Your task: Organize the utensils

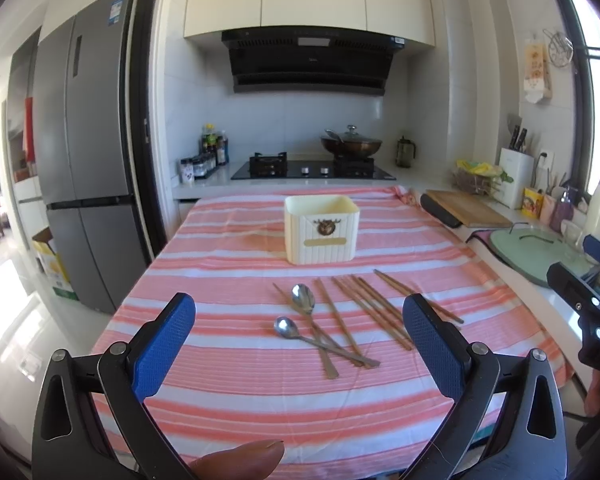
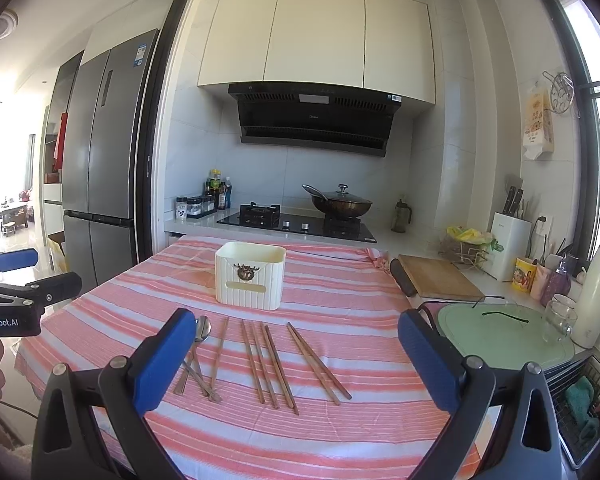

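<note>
Table: covered by a pink-and-white striped cloth; set near a counter with a stove at the far side.
Left gripper: held above the near edge of the table, blue fingers spread wide, nothing between them. Also seen at the left edge of the right wrist view.
Right gripper: held above the near edge, jaws wide apart, nothing held. Partly seen at the right edge of the left wrist view.
Holder: cream, ribbed, upright on the far middle of the cloth; well apart from both grippers; contents cannot be told.
Chopsticks: wooden, laid flat on the cloth between holder and grippers; several are grouped at centre, a pair to the right, one to the left beside the spoons.
Spoons: two, metal, left of the chopsticks, handles crossed; bowls toward the far side.
Thumb: seen at the near edge of the left wrist view.
</note>
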